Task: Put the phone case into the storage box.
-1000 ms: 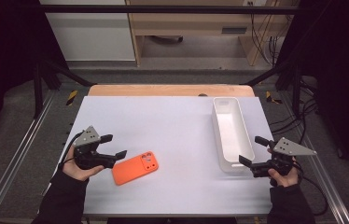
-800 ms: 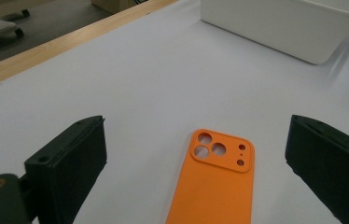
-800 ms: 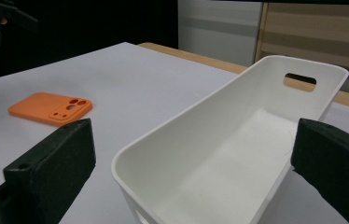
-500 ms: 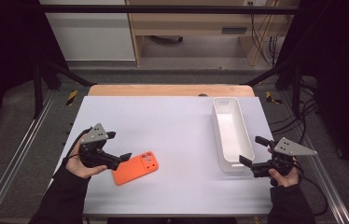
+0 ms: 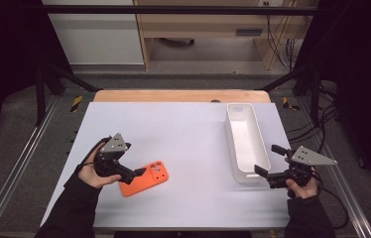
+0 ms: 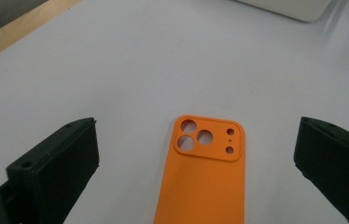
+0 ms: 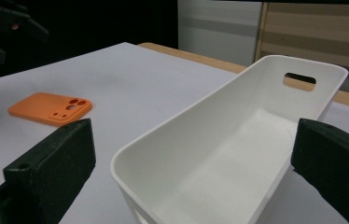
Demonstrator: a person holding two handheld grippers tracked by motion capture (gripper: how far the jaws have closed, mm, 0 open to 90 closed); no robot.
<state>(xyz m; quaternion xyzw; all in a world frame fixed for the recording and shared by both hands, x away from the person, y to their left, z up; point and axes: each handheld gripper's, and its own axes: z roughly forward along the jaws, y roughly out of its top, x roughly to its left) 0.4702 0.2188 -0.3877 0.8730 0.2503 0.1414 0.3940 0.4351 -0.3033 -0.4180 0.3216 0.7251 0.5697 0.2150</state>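
Observation:
An orange phone case [image 5: 146, 179] [image 6: 205, 182] [image 7: 51, 108] lies flat on the white table, back up, camera cut-outs toward the bin. My left gripper [image 5: 135, 174] [image 6: 198, 135] is open, low over the case's left end, one jaw on each side of the case and apart from it. A long white bin [image 5: 230, 139] [image 7: 186, 116] stands empty at the right. My right gripper [image 5: 268, 159] [image 7: 193, 135] is open at the bin's near end, its jaws straddling that end without touching. The left gripper [image 7: 4, 28] also appears far off in the right gripper view.
The white table [image 5: 188, 134] has a wooden strip [image 5: 173, 95] along its far edge. Dark frame rails [image 5: 20, 158] run along both sides, and cables [image 5: 337, 208] trail at the right. A wooden cabinet [image 5: 213, 29] stands beyond the table.
My left gripper has moved right, bringing its open jaws over the orange case's left end. The right gripper and the bin have stayed put.

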